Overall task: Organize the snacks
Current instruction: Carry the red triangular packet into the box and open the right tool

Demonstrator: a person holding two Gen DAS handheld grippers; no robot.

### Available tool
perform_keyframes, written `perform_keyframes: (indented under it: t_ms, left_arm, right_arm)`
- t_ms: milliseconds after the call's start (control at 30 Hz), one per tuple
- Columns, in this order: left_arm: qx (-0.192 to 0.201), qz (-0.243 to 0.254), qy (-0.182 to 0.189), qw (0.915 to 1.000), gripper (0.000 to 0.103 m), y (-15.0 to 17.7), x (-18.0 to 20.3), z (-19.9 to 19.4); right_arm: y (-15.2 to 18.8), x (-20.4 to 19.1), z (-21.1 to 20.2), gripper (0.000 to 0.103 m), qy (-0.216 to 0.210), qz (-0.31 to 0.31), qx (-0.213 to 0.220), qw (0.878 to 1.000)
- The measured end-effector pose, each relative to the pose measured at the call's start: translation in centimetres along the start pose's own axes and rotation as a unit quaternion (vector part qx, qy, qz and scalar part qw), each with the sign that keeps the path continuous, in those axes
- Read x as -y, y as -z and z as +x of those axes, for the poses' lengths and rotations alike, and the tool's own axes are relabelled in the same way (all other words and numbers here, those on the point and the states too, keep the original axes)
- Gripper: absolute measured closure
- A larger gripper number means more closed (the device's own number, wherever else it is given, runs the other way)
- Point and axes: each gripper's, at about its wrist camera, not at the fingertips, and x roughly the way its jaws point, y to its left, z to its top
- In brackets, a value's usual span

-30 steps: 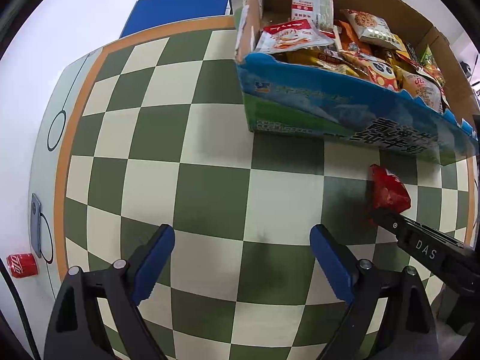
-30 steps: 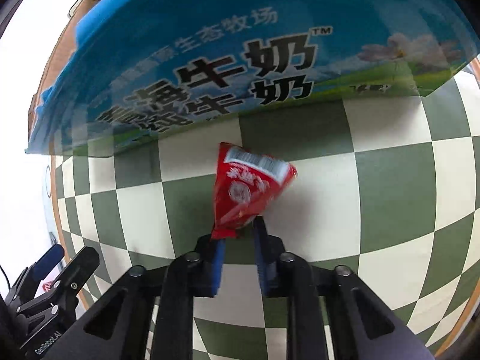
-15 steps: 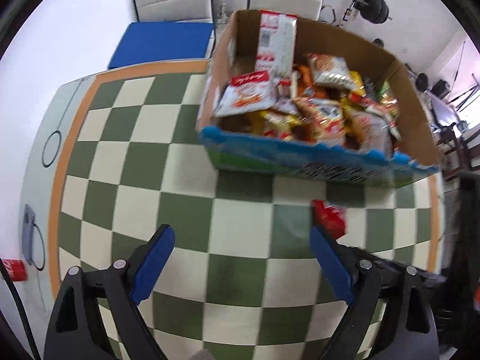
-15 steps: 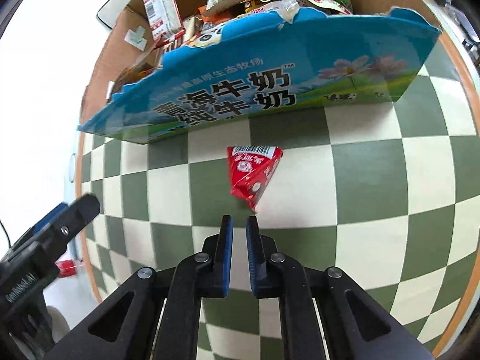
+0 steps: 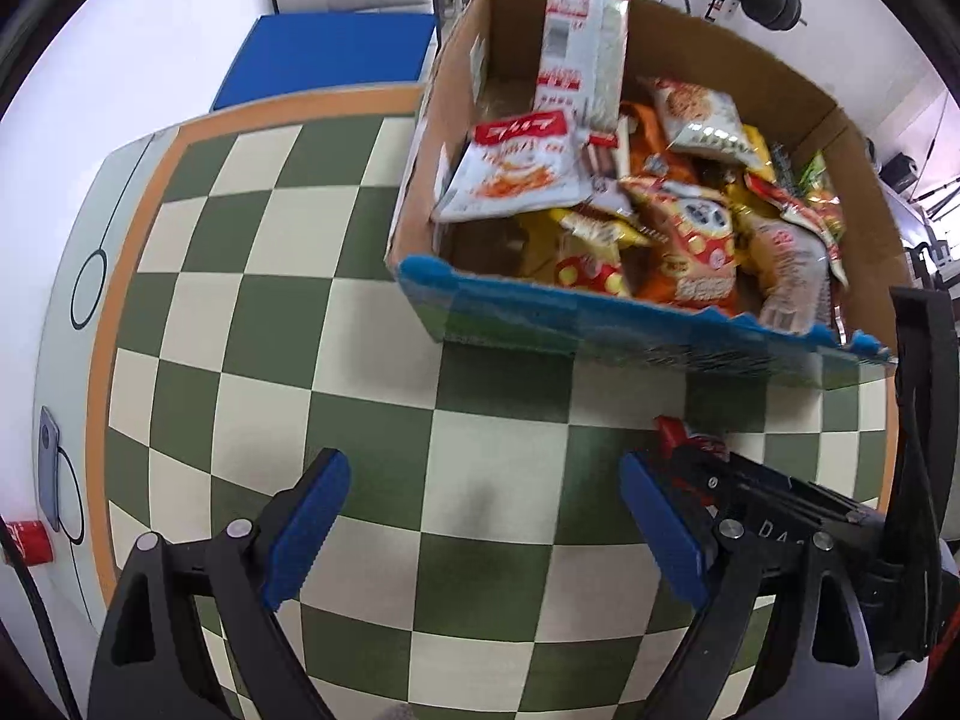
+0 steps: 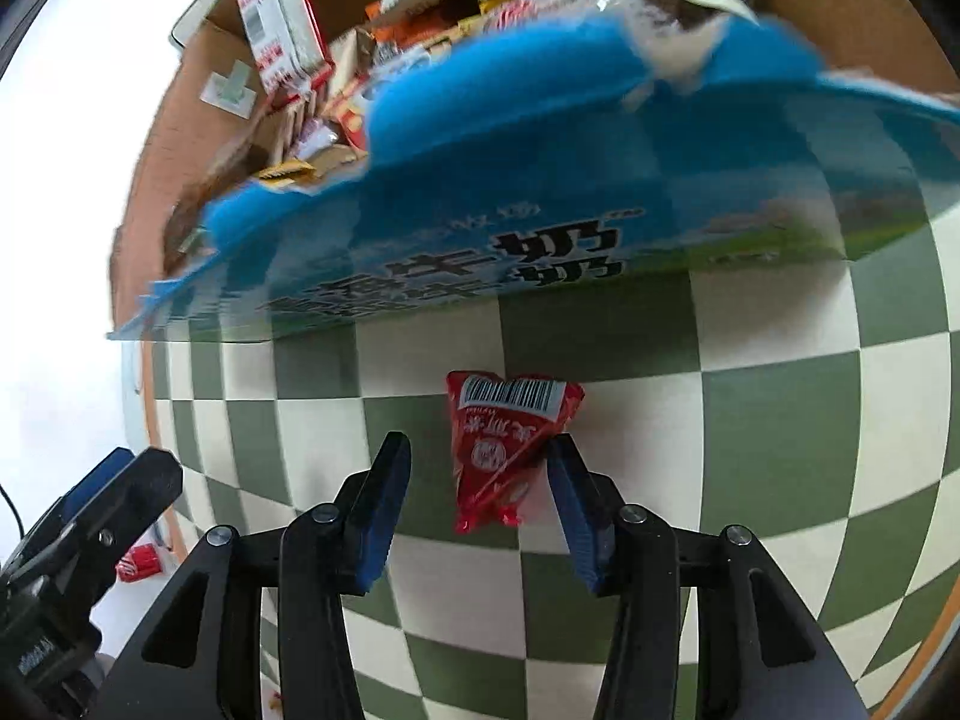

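A red triangular snack packet (image 6: 501,450) lies flat on the green-and-cream checked table, just in front of the box. My right gripper (image 6: 478,453) hangs over it with its jaws opening; the packet sits between the blue pads, its right corner close to the right pad. The left wrist view shows the same packet (image 5: 684,435) peeking out ahead of the right gripper's black fingers (image 5: 774,495). My left gripper (image 5: 485,471) stands open over bare table, nothing between its pads. The cardboard box (image 5: 606,324) with a blue printed front wall (image 6: 540,204) holds several snack bags.
An orange band (image 5: 99,360) borders the checked cloth. A red can (image 5: 24,543) lies off the table's left side. A blue seat (image 5: 324,60) and white chairs stand beyond the far edge. The left gripper's body (image 6: 90,516) shows at the lower left of the right wrist view.
The right gripper let go of the red packet, which dropped onto the table; its jaws then parted around it. The left gripper drew back, so more of the box's inside shows.
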Motion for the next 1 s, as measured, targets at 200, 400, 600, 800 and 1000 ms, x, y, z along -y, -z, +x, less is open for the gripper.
perform_keyframes:
  t_ms: [200, 400, 600, 800, 1000]
  left_arm:
    - [-0.013, 0.005, -0.002, 0.9999, 0.01, 0.6, 0.0, 0.8]
    - [-0.014, 0.018, 0.007, 0.9997, 0.01, 1.2, 0.7, 0.3]
    - [-0.014, 0.037, 0.013, 0.9991, 0.011, 2.1, 1.9, -1.3]
    - [-0.006, 0.052, 0.03, 0.9982, 0.011, 2.2, 3.2, -4.4]
    - [0.007, 0.065, 0.037, 0.9972, 0.011, -0.2, 4.5, -7.7]
  right_arm:
    - [-0.3, 0.5, 0.8, 0.066, 0.012, -0.002, 0.005, 1.0]
    - [0.4, 0.4, -0.1, 0.068, 0.011, -0.014, 0.015, 1.0]
    - [2.1, 0.5, -2.7, 0.068, -0.009, -0.022, 0.024, 0.999]
    - [4.1, 0.4, -7.7, 0.068, -0.051, -0.028, 0.042, 0.997]
    - [3.3, -0.3, -14.4, 0.068, -0.087, -0.037, 0.081, 0.992]
